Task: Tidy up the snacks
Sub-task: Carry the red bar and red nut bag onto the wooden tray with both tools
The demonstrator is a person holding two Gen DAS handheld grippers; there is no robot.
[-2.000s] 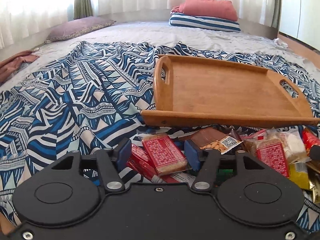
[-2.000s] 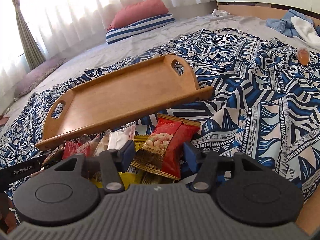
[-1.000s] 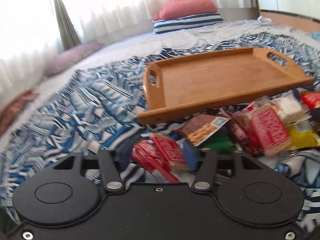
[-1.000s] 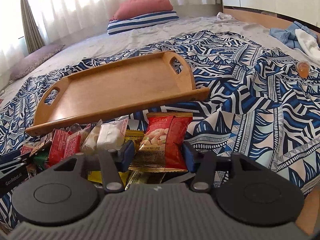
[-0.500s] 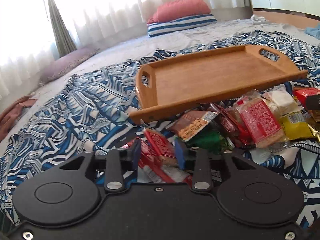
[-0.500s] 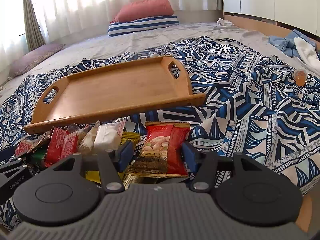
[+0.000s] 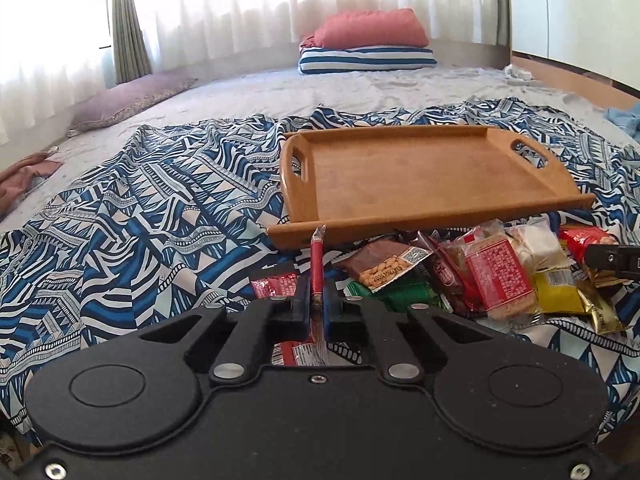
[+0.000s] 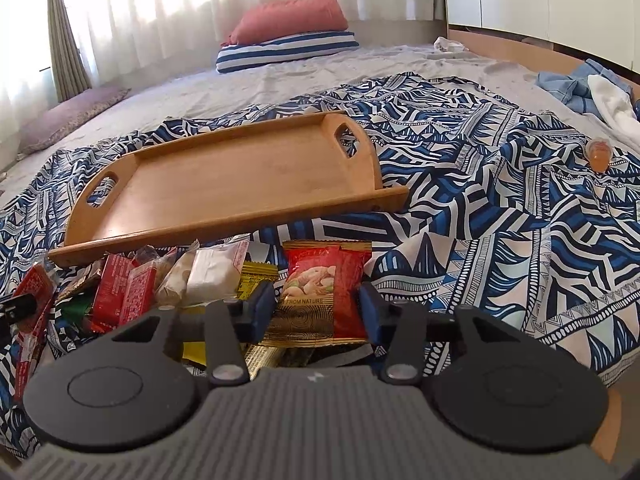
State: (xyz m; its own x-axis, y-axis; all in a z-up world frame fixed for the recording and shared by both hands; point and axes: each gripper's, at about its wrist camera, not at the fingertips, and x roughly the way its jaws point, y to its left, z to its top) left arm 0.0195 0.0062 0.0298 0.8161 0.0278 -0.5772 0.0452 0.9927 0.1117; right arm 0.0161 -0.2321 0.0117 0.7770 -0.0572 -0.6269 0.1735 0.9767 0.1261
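Observation:
My left gripper is shut on a thin red snack packet, held edge-on and lifted above the pile. Several snack packets lie on the patterned blanket in front of an empty wooden tray. My right gripper is open, its fingers on either side of a red and gold nut packet that lies on the blanket. The tray also shows in the right wrist view, beyond the pile.
A blue and white patterned blanket covers the bed. Red and striped pillows lie at the far end, a purple cushion at the left. A small orange cup and blue and white clothes lie at the right.
My left gripper closed on the red packet and lifted it, turning it edge-on. My right gripper stayed open around the nut packet, shifting only slightly.

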